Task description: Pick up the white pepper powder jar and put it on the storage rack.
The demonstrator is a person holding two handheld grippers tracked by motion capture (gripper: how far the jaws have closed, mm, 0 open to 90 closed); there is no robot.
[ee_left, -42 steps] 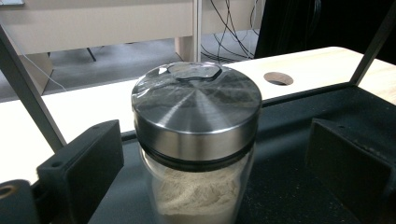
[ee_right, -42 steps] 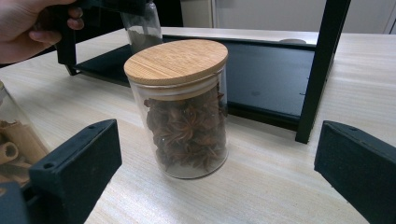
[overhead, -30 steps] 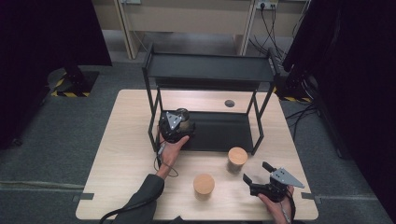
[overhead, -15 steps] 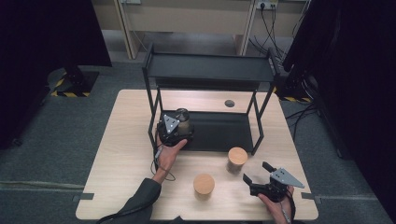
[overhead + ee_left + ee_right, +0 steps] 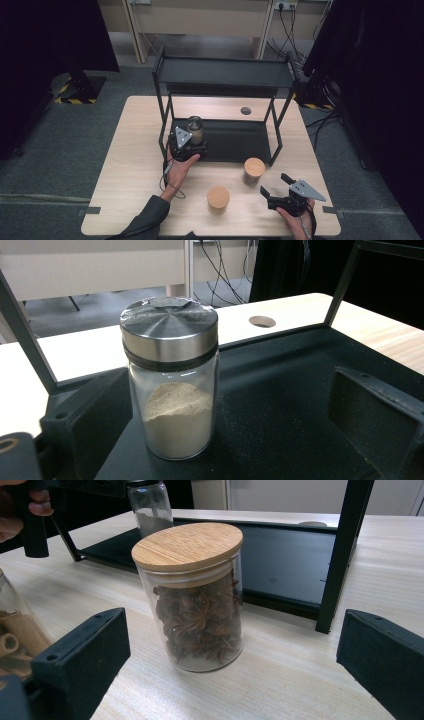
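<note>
Spice jar with a steel lid stands upright on the rack's bottom tray, at its left end; the left tool brackets it with jaws spread, probably just releasing, while the right tool waits open facing the star anise jar

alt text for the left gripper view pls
A glass jar of pale powder with a steel lid stands upright on the black lower shelf, between the left gripper's open black jaws. A pale wooden table lies behind.
</note>
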